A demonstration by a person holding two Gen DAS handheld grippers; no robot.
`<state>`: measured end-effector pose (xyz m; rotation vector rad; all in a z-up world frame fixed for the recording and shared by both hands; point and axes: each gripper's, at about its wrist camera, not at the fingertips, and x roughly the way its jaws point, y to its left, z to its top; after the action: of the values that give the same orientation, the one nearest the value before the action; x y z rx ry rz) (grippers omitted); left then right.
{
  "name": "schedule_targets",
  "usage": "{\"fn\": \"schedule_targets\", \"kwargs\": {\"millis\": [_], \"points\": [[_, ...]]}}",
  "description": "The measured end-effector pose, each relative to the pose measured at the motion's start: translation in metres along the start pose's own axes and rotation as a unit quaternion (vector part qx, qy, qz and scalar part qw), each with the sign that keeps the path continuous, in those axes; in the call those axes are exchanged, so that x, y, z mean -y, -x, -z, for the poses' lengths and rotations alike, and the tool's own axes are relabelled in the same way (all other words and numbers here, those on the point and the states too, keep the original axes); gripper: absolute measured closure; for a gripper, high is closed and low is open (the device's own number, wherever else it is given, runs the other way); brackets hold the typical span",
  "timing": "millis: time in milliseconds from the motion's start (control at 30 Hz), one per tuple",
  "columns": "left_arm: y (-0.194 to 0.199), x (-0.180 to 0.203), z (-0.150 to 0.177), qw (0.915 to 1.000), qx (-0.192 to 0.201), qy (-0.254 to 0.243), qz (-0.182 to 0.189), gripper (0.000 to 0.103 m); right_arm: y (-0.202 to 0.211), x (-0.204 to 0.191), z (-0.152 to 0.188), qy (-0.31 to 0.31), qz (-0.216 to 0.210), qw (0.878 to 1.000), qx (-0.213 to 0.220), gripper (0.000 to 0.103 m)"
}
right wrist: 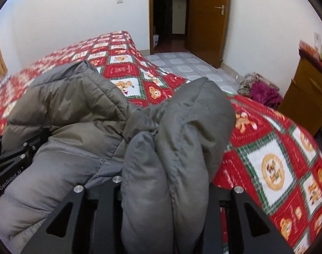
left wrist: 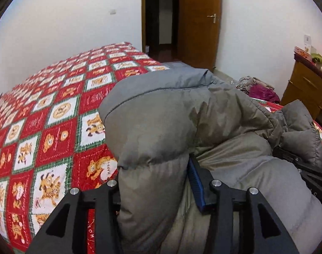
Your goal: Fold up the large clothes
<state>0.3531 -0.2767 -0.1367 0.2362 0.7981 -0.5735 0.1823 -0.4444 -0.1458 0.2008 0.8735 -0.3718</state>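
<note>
Item: grey padded jacket, bunched on bed (red patchwork cover). Left gripper: a thick fold between its jaws. Right gripper: likewise a fold; firmness of either hold indeterminable.

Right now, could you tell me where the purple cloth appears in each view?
Left wrist: purple cloth at right, mid-height, beyond the grey jacket, beside the wooden cabinet.
Right wrist: purple cloth at right, mid-height, past the bed's edge.
Shared landmark: the open wooden door.
</note>
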Motion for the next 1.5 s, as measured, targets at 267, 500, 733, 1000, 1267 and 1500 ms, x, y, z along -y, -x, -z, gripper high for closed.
{"fn": "schedule_targets", "kwargs": {"millis": [267,500,733,1000,1267,1500], "points": [[-0.009,-0.006,0.001,0.999,-0.015,0.039,-0.012,0.05,-0.025,-0.001,-0.013,0.02,-0.029,0.999,-0.035,0.069],[-0.012,-0.026,-0.001,0.9961,-0.037,0.078,0.014,0.024,-0.007,0.0,-0.006,0.007,0.003,1.0,-0.002,0.053],[-0.013,-0.033,-0.002,0.9946,-0.052,0.085,0.03,0.015,0.059,0.028,0.009,-0.09,-0.036,0.995,0.008,0.041],[-0.012,-0.021,-0.009,0.999,-0.042,0.011,-0.01,0.005,0.055,-0.003,0.036,-0.121,0.03,0.992,0.001,0.033],[-0.011,-0.037,-0.013,0.9968,-0.068,0.04,-0.003,0.001,0.034,0.006,0.041,-0.185,0.058,0.98,-0.042,0.007],[0.095,-0.068,-0.009,0.9984,-0.002,0.057,-0.001,0.001,0.074,0.038,0.064,-0.234,-0.013,0.972,0.018,0.01]]}}
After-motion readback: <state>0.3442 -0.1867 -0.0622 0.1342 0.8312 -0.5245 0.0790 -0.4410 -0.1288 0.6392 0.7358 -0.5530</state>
